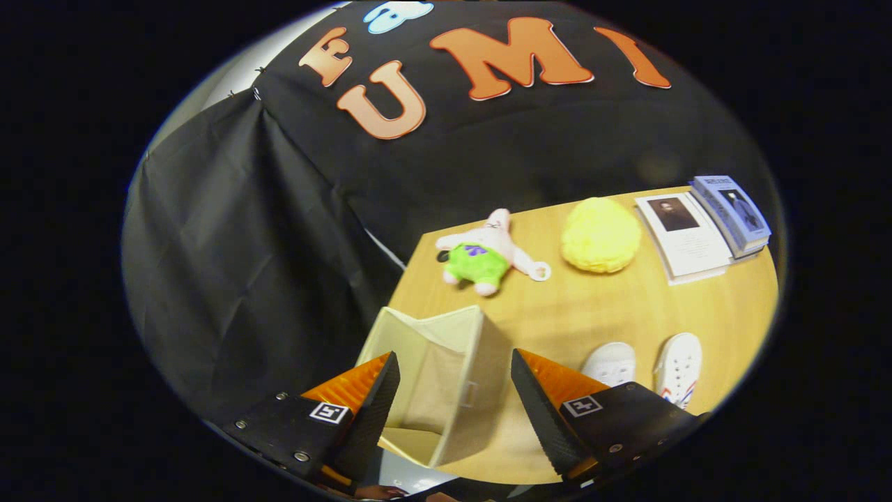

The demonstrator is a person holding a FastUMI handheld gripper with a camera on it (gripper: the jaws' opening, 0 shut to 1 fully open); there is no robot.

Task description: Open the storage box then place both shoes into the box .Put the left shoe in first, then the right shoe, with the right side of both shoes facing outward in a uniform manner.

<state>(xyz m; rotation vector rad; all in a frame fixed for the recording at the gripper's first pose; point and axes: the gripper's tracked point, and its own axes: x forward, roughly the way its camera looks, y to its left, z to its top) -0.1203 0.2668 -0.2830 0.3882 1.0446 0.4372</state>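
Gripper view | gripper (454, 380) hovering w/ fingers apart, holding nothing | storage box (446, 380) sitting open between & just ahead of fingers, at table (592, 307) corner | shoes (644, 369) lying side by side beyond the right finger, right of box, long axes running roughly along finger direction | next, prob.: swinging right for the left shoe.

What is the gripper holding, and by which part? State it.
Nothing. The gripper is open, its fingers spread above the open storage box, touching neither it nor the shoes.
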